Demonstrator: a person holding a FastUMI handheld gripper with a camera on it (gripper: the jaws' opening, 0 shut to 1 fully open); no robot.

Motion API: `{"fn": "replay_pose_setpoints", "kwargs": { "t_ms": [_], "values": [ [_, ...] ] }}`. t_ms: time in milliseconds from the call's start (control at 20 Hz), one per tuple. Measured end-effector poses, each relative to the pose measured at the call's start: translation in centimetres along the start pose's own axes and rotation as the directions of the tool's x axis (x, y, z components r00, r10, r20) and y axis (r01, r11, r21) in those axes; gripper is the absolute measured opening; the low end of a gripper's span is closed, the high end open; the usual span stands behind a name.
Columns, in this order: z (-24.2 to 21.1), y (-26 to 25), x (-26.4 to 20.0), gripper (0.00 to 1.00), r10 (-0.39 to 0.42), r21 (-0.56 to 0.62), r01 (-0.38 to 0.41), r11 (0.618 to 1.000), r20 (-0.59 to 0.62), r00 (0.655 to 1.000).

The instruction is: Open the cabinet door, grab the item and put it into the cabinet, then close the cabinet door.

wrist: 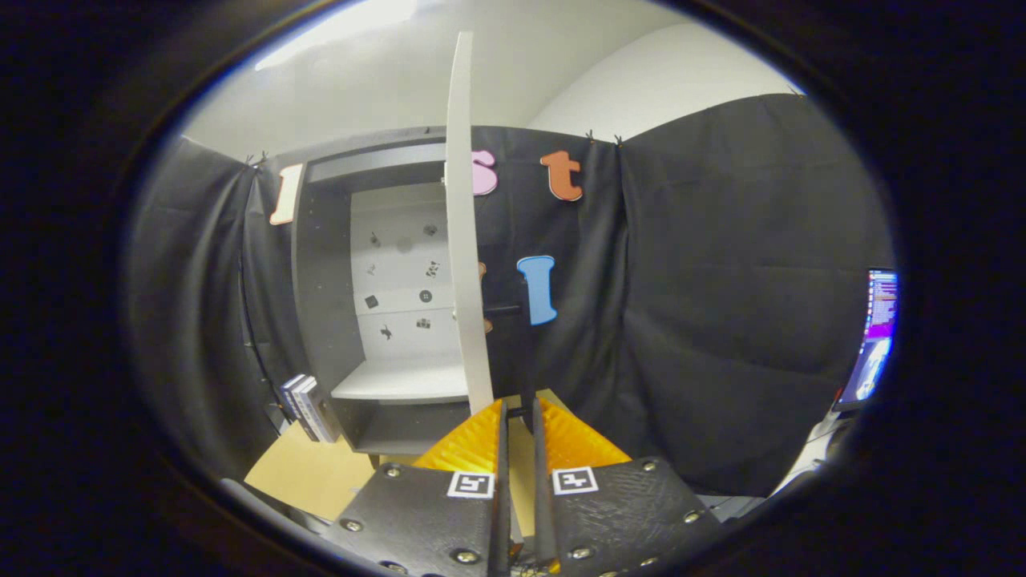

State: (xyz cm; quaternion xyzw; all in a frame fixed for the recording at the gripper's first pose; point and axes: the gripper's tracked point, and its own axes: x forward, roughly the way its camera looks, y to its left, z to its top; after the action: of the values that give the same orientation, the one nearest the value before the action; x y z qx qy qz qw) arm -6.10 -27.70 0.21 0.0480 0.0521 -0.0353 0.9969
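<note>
Fisheye view fwd along the tongs (519,417). The two fingers sit near-parallel w/ a narrow gap between them, holding nothing.

Just beyond the fingertips stands the cabinet door (463,240), seen edge-on as a tall pale strip: it's swung open, edge pointing toward the camera. A dark handle (501,308) pokes out from its right face, about mid-height. Left of the door is the cabinet (321,280), grey, open-fronted, w/ a pale back panel dotted w/ small dark marks. Inside, a shelf (397,381) sits bare, w/ a lower compartment under it.

The item looks to be the small stack of books or boxes (309,409) (cannot tell which), leaning against the cabinet's left outer side, low down, on the tan counter (300,473). It's well left of the tongs, not touched.

Judgement: door-opening looks done; the step in hand is going for the item. To do it well:
- widen the fingers before the approach; the present gap looks too slim for the stack.
- swing left, clear of the door edge, so it isn't knocked shut.
- come in low, along the counter, and pinch across the thin dimension.
- the stack leans, so grip firmly or pieces may slide apart.

A lit screen (874,336) glows far right.
</note>
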Motion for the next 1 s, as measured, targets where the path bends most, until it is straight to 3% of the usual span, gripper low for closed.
{"fn": "replay_pose_setpoints", "kwargs": {
  "t_ms": [250,350,500,550,750,850,1000],
  "values": [
    [-2.3,6.3,-1.4,0.12,0.098,-0.018,-0.098,0.995,-0.028,0.995],
    [-4.0,9.9,-1.5,0.22,0.157,-0.018,-0.159,0.987,-0.066,0.985],
    [-6.9,14.6,-0.3,0.29,0.233,-0.008,-0.235,0.972,-0.102,0.967],
    [-8.0,15.7,0.3,0.41,0.247,0.002,-0.248,0.969,-0.115,0.962],
    [-12.5,19.1,3.1,0.53,0.280,0.012,-0.282,0.959,-0.161,0.946],
    [-15.2,21.4,3.8,0.86,0.312,0.031,-0.312,0.949,-0.208,0.927],
    [-19.7,23.4,5.8,0.86,0.329,0.039,-0.332,0.943,-0.284,0.901]
  ]
}}
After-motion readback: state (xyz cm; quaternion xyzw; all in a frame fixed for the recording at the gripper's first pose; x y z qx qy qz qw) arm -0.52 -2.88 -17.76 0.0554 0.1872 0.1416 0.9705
